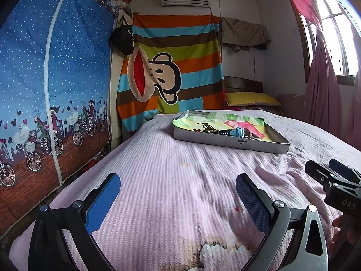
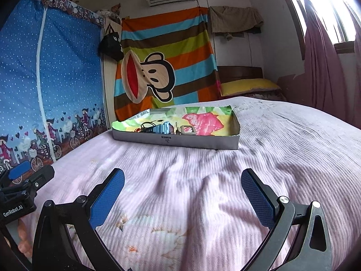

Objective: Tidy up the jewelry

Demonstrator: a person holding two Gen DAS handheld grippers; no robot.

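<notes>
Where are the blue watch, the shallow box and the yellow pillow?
blue watch point(image 2: 163, 128), right wrist view, on its strap.
shallow box point(image 2: 191, 141), right wrist view, on its near wall.
yellow pillow point(image 1: 250, 98), left wrist view, on its top.

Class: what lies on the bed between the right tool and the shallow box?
Nothing: only bare pink bedspread separates the right tool from the box, clearest in the right wrist view.

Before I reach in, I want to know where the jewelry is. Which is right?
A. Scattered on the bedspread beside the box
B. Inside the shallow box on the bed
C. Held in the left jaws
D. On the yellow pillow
B: the blue watch and tangled pieces lie inside the shallow box on the bed; both grippers, left and right, are open and empty.
</notes>
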